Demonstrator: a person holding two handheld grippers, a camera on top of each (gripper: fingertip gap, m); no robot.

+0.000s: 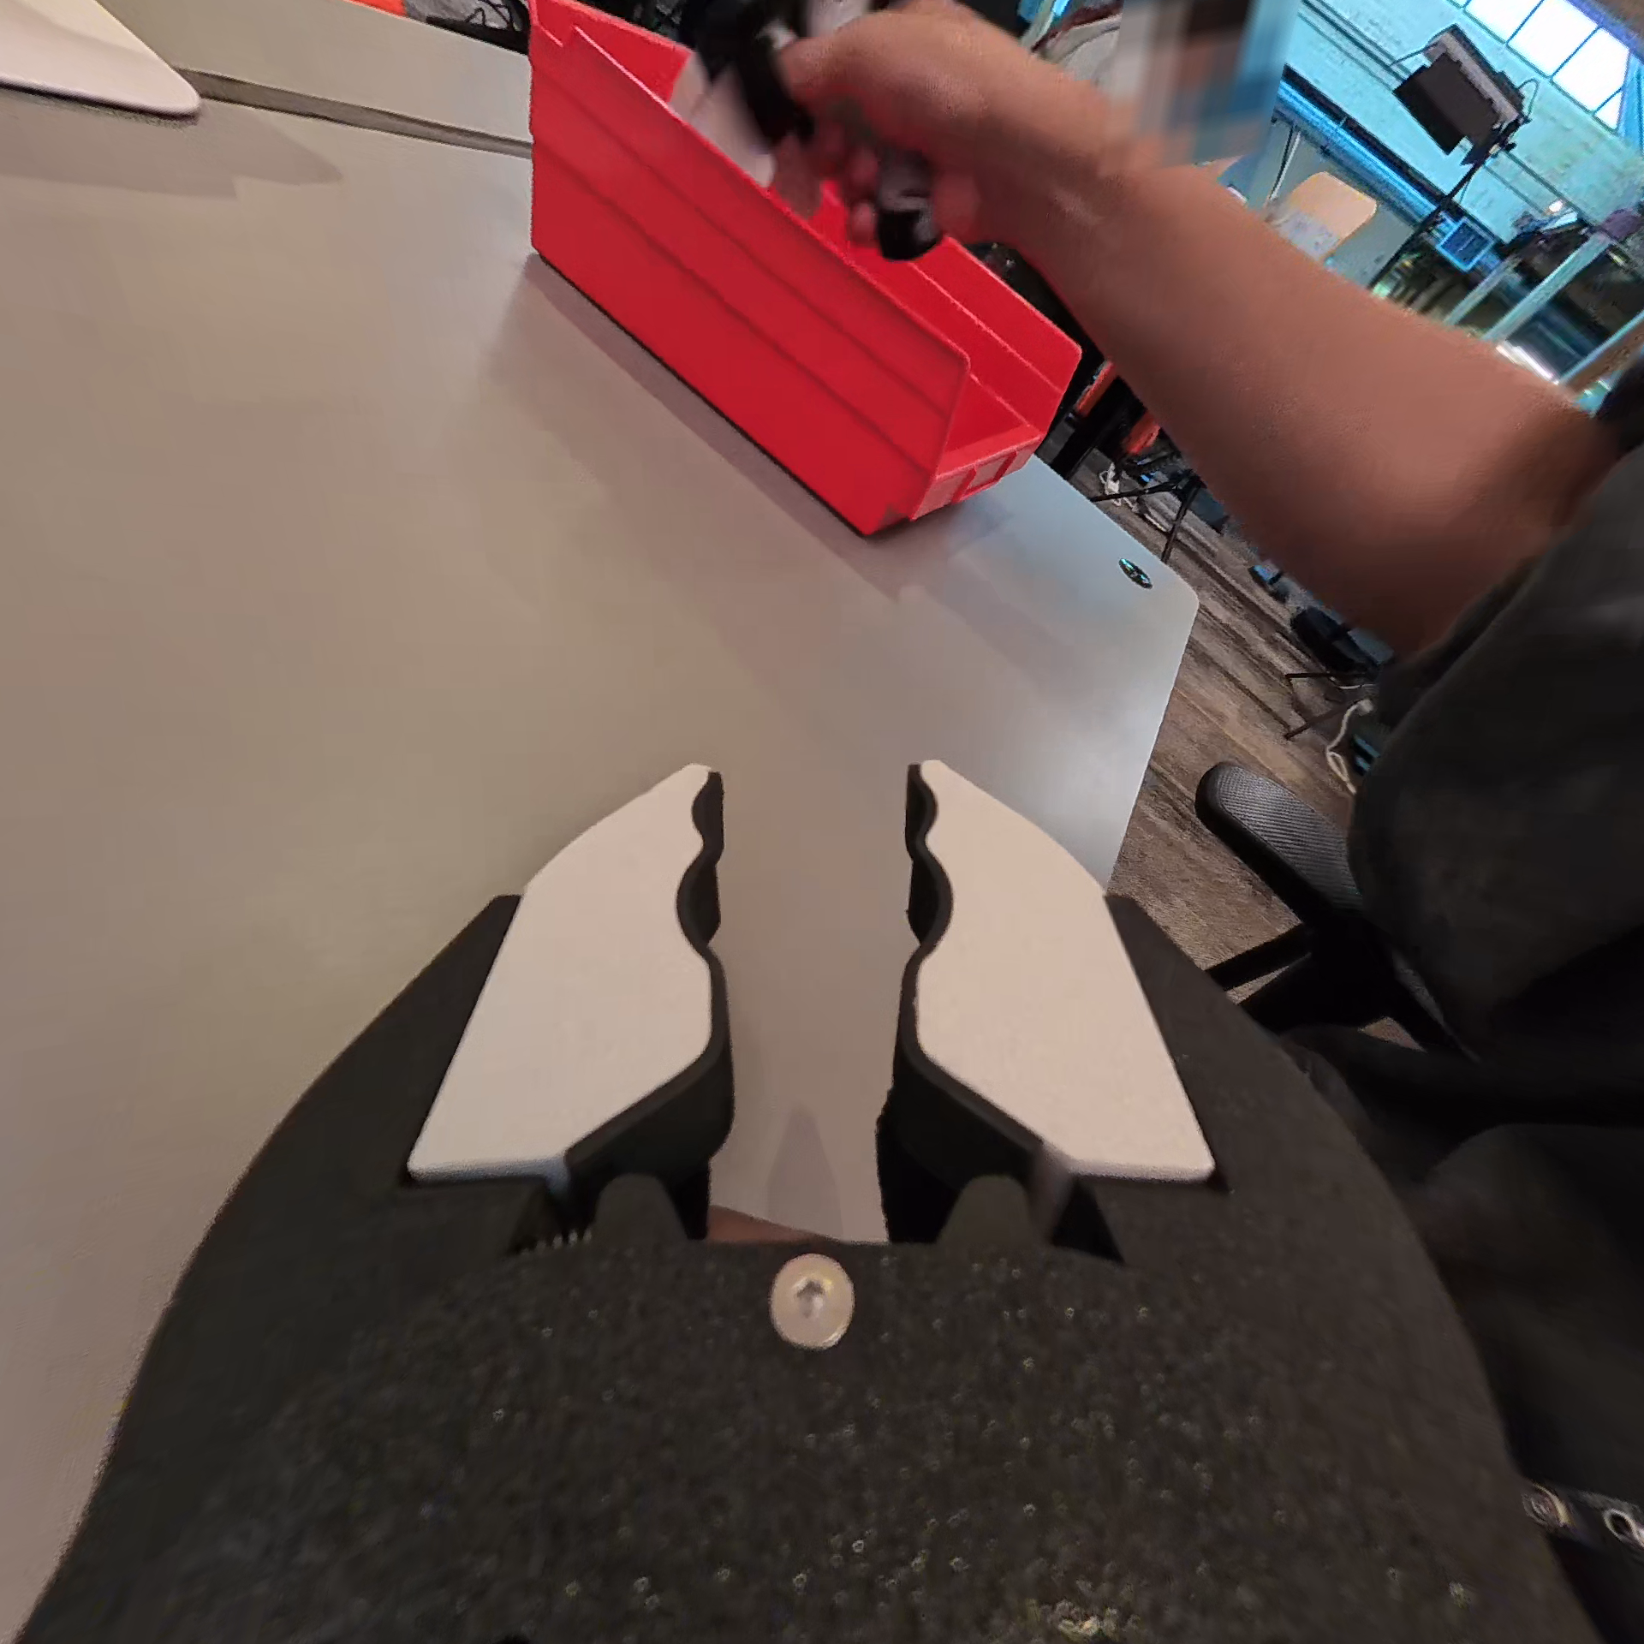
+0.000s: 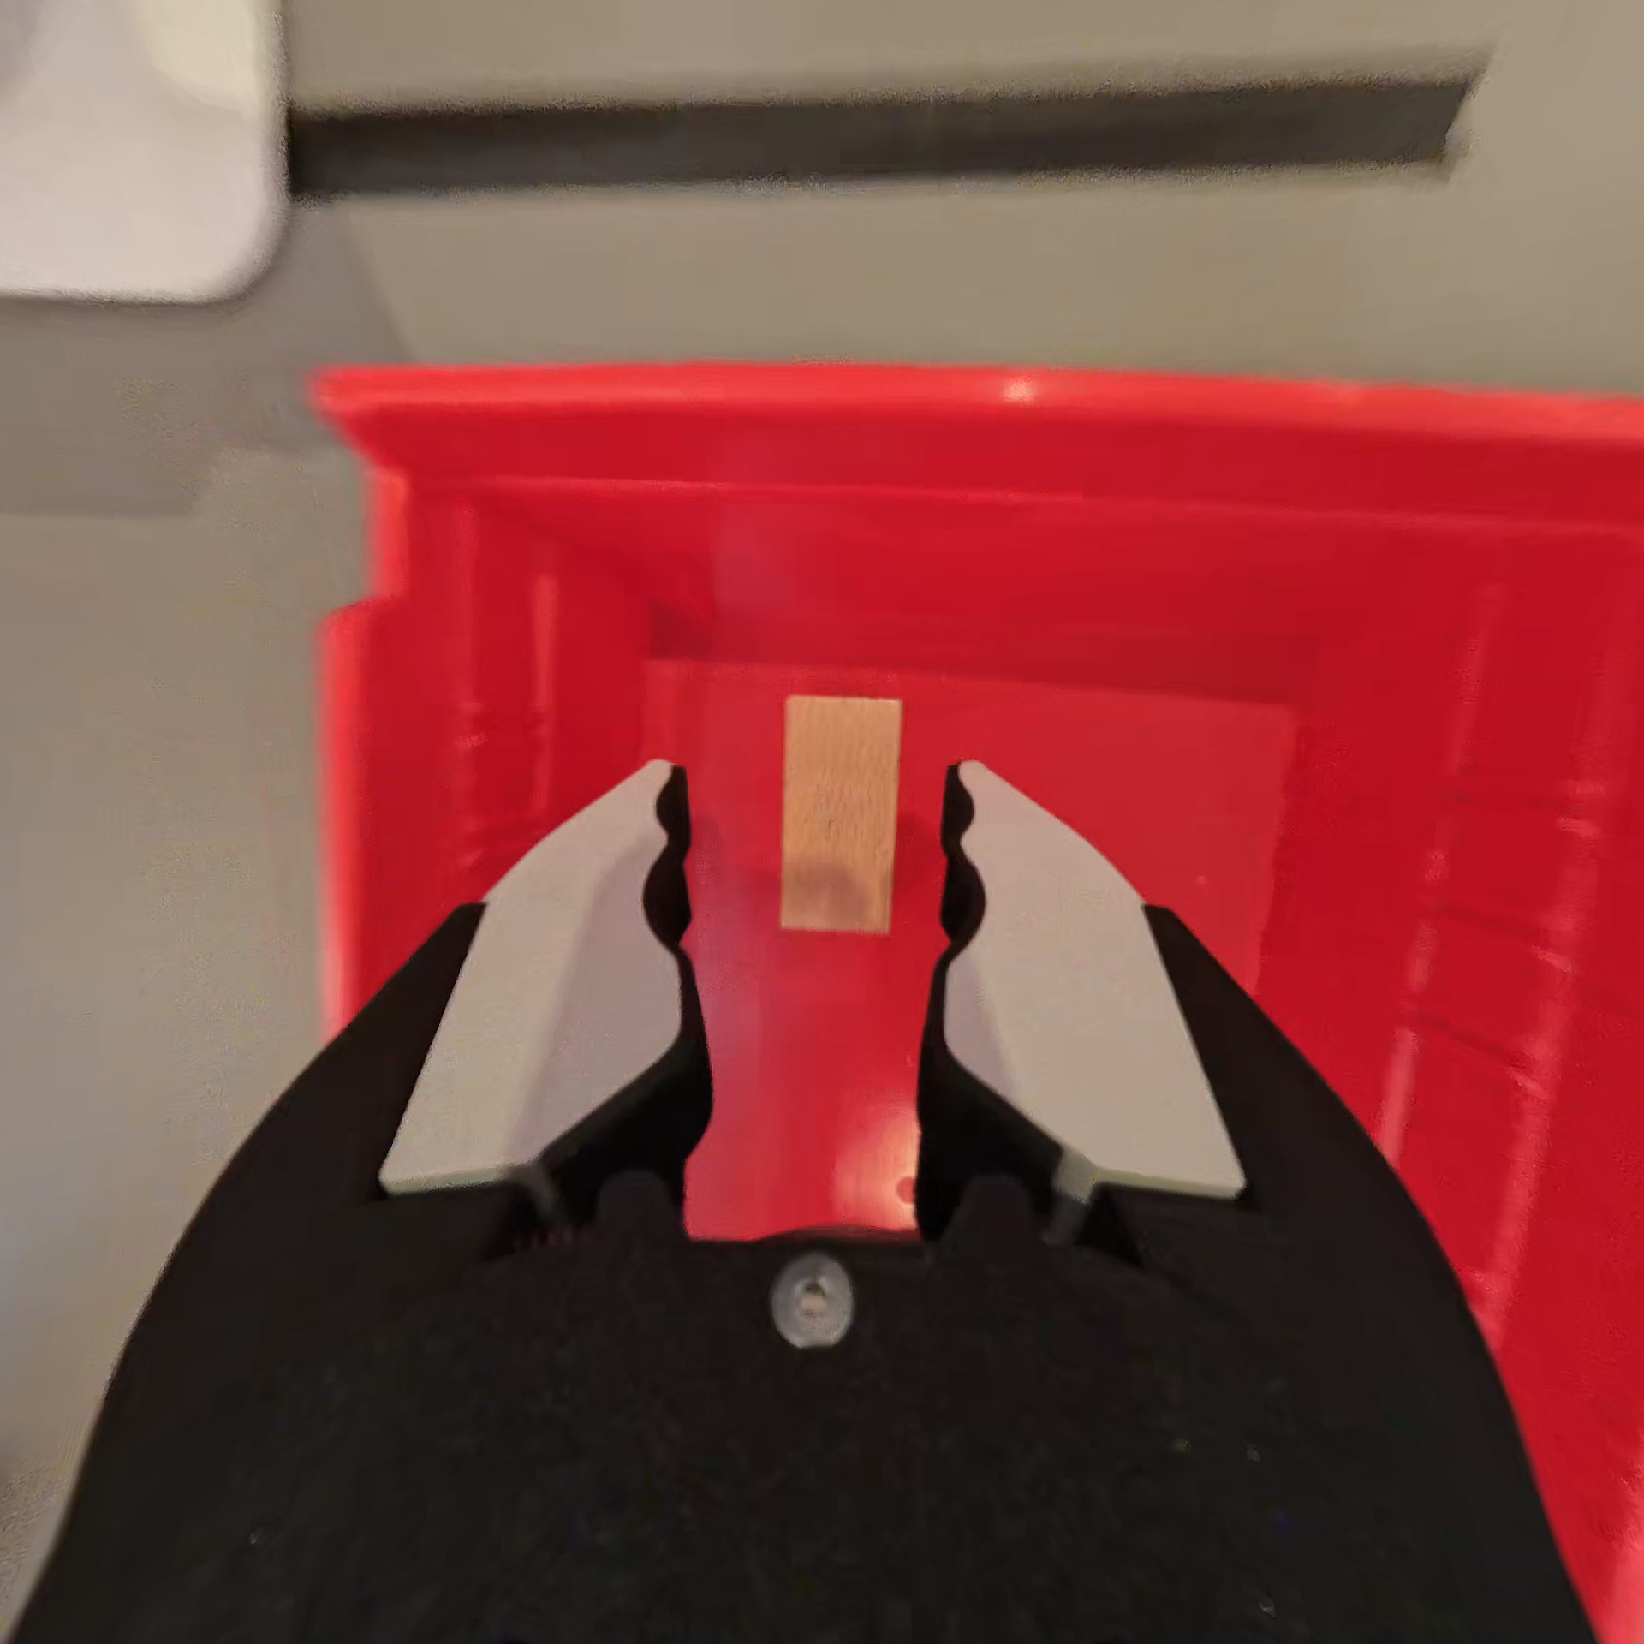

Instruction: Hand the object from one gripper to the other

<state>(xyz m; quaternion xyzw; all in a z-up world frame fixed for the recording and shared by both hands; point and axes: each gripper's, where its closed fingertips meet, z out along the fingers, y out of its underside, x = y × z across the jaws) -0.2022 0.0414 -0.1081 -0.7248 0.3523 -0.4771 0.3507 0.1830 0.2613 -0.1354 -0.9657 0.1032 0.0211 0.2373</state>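
Grey matte table [image 1: 311,552], rounded corner with a small screw fitting at its right edge. A white flat object [image 1: 89,62] lies at the far left of the table. Beyond the table: dark wood-look floor, a black office chair [image 1: 1281,854], a light panel on a stand [image 1: 1459,89], teal walls and high windows.

Left wrist view: left gripper [image 1: 814,783] is over bare table, fingers apart, nothing between them. Red plastic bin [image 1: 756,356] sits farther out on the table. A person's hand [image 1: 934,116] holds the right gripper above the bin, blurred; bin contents hidden from this side.

Right wrist view only: looks straight down into the red bin [image 2: 1156,463]. A small rectangular wooden block [image 2: 841,814] lies flat on the bin floor. Right gripper [image 2: 817,778] is above it, fingers apart on either side of the block; no contact visible. A dark slot crosses the table beyond the bin.
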